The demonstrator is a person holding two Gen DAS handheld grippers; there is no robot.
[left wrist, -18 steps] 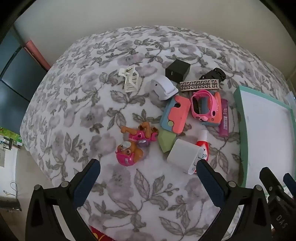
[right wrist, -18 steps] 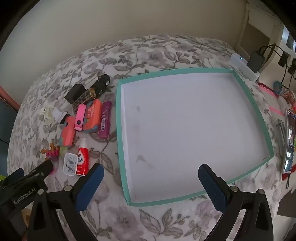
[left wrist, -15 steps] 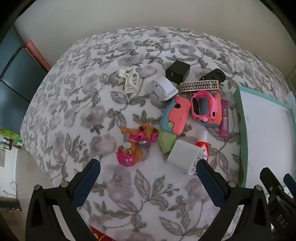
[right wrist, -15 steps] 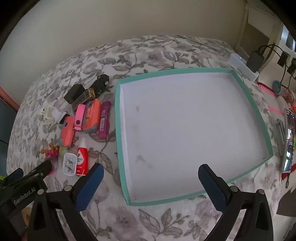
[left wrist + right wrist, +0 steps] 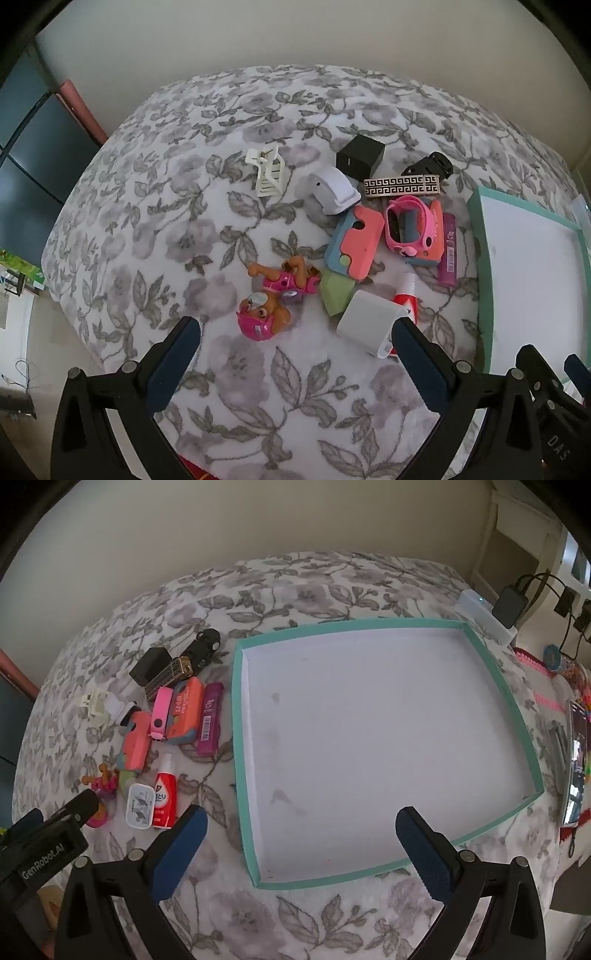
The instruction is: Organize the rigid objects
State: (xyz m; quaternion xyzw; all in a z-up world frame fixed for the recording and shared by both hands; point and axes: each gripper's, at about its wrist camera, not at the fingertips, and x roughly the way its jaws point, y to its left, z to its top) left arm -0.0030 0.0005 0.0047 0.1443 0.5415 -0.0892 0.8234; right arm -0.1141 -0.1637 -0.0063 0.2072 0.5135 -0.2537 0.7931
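Several small rigid objects lie clustered on a floral-covered table. They include a pink toy dog [image 5: 271, 308], a white box [image 5: 369, 326], a red-capped bottle [image 5: 165, 792], a coral block [image 5: 356, 245], a pink watch [image 5: 408, 225], a black cube [image 5: 360, 157] and a white clip [image 5: 267, 173]. A teal-rimmed white tray [image 5: 238, 746] lies empty to their right. My left gripper [image 5: 295, 354] is open and empty above the near side of the cluster. My right gripper [image 5: 301, 843] is open and empty above the tray's near edge.
The table's rounded edge falls away at left in the left wrist view, with a dark cabinet [image 5: 26, 147] beyond. A phone [image 5: 574, 760], cables and chargers [image 5: 509, 602] lie right of the tray. A wall runs behind the table.
The left gripper has drifted slightly nearer the cluster. The right gripper has barely moved. Both jaws stay open.
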